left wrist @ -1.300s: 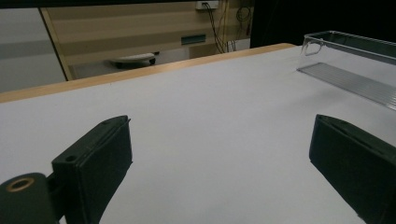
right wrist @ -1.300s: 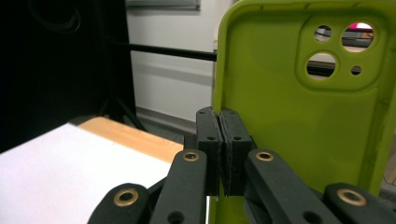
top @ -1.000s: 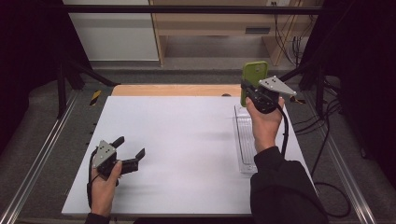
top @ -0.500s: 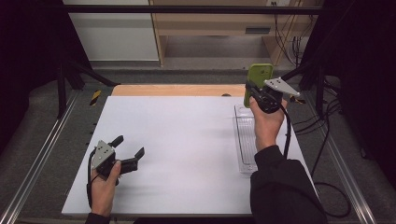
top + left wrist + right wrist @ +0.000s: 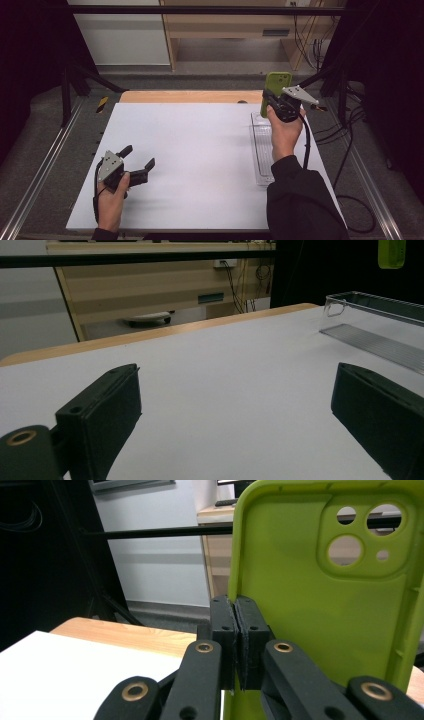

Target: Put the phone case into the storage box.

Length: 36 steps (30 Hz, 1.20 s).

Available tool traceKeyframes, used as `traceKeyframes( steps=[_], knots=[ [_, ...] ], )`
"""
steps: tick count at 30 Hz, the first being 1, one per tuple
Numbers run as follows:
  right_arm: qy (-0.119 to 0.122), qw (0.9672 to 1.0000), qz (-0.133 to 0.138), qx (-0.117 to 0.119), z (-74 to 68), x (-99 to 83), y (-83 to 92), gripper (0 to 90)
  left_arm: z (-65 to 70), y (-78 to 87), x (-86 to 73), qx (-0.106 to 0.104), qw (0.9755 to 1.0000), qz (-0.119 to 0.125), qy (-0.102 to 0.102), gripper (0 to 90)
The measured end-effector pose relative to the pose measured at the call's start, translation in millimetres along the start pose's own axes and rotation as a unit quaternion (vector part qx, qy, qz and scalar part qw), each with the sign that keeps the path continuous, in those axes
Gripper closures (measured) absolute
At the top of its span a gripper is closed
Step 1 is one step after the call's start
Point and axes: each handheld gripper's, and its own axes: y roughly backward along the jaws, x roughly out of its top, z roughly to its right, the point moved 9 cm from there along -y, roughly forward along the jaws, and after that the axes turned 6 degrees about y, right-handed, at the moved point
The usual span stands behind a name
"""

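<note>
A lime-green phone case is held upright in the air at the far right, its camera cut-outs at the top. My right gripper is shut on it; in the right gripper view the jaws pinch the left side wall of the phone case. Below it, a clear plastic tray lies lengthwise on the white table. My left gripper rests low at the front left, open, with nothing between its fingers. In the left gripper view the tray lies at the right, beyond the open jaws.
A wooden strip runs along the table's far edge. Metal rails flank the table on both sides. Cables hang off the right side. A wooden shelf unit stands behind the table.
My right hand has sunk a little with the phone case still gripped. The left hand has stayed where it was.
</note>
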Motion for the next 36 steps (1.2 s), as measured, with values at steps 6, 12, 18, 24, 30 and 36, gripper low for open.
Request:
traceKeyframes(
  steps=[6,12,18,24,30,36],
  knots=[
    [-0.003,1.0000,-0.006,0.001,0.8,-6.3,-2.3,88.1,-0.3,0.3,0.3,0.000,1.0000,0.000,-0.001,5.4],
    [-0.005,0.9999,-0.009,0.001,-0.2,-8.3,-3.4,88.1,0.3,0.2,0.7,0.000,1.0000,0.001,-0.001,5.4],
    [-0.007,0.9999,-0.011,0.004,-1.7,-10.4,-4.6,88.1,0.7,0.3,0.9,0.000,1.0000,0.001,-0.001,5.4],
    [-0.011,0.9997,-0.020,0.005,-2.3,-17.5,-7.8,88.1,1.0,0.1,0.9,-0.001,1.0000,0.001,-0.001,5.4],
    [-0.008,0.9994,-0.034,0.005,-3.4,-27.5,-15.6,88.1,1.6,-0.1,0.9,-0.001,1.0000,0.001,-0.002,5.4],
    [-0.010,0.9989,-0.047,-0.001,-1.7,-36.0,-23.8,88.1,2.1,0.8,2.6,-0.004,1.0000,0.007,-0.001,4.9]
  ],
)
